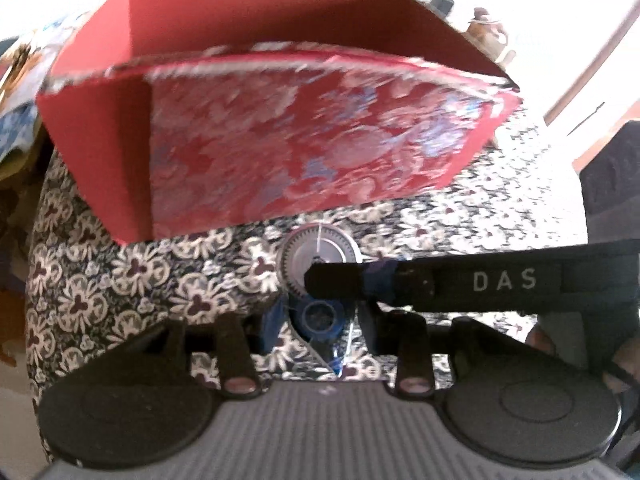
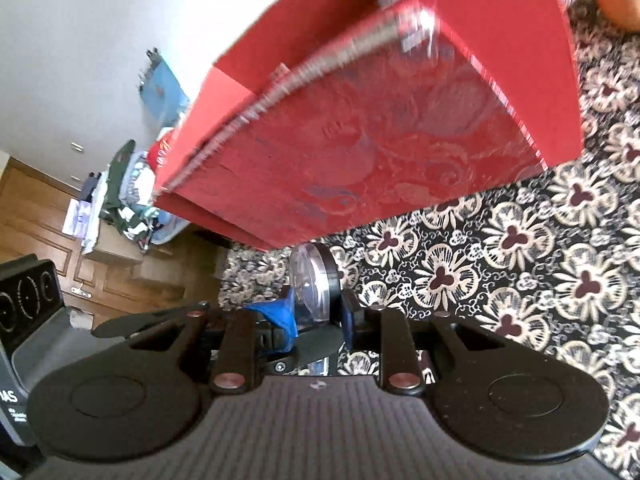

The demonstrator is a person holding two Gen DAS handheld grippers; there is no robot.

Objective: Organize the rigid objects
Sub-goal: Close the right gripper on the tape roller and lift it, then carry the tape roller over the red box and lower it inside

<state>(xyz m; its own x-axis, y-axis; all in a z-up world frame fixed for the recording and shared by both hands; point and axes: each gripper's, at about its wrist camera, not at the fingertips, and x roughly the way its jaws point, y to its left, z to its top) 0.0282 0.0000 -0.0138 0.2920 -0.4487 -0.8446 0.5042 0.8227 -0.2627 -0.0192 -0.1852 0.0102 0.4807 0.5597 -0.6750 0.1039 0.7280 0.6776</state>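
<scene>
Floral cloth (image 1: 120, 280) below: left gripper (image 1: 324, 320) clamps clear tape dispenser (image 1: 300, 256), right gripper (image 2: 316, 316) flanks it, grip unclear, so dispenser could twist & drop short of red box (image 1: 300, 140) at upper frame.

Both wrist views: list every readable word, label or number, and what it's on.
"DAS": white letters on the black gripper arm crossing the left wrist view.
"AS": cut-off letters on the grey device at the left edge of the right wrist view; smaller print under it is too small to read.
Round dials on that device's black panel: markings unreadable.
Red box: floral pattern only, no text.
</scene>
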